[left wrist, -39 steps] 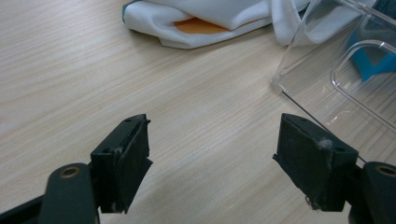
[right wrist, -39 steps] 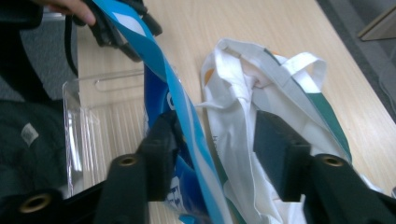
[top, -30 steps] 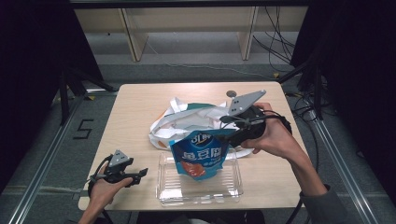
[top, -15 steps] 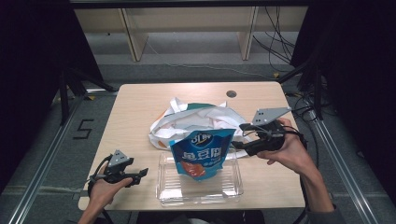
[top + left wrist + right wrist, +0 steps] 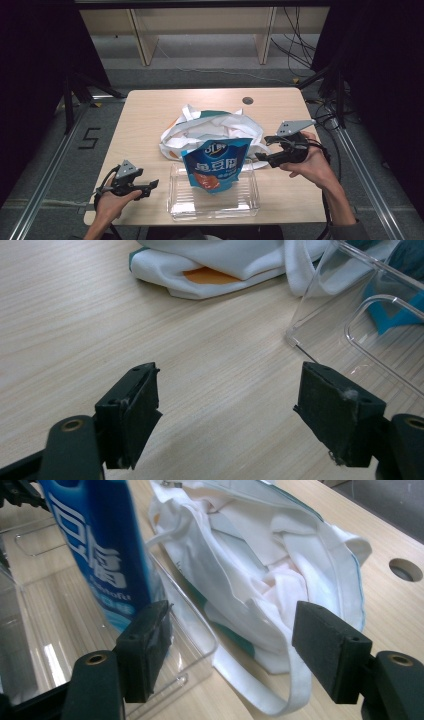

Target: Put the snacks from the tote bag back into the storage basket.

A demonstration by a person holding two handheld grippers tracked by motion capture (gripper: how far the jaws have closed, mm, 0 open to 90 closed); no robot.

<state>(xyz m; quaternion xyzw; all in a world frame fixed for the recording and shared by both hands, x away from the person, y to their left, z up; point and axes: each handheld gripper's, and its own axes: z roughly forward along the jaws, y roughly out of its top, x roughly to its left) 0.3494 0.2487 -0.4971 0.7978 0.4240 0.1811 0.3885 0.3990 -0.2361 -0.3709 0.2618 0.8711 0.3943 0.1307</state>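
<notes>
Blue snack pouch (image 5: 218,165), one; clear tray (image 5: 215,200), one; white bag (image 5: 210,127), one; two grippers, left (image 5: 150,185) and right (image 5: 261,156), both wide and empty.

Snack pouch (image 5: 102,545): top cut off by right gripper view's upper edge. Clear tray (image 5: 367,315): far side past left gripper view's right edge. Pouch's small print unreadable.

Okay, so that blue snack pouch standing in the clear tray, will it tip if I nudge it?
Probably. The blue snack pouch stands upright and leans on the wall of the clear tray, so a push may topple it. It looks puffy and light, likely crinkly and a bit slippery.
</notes>
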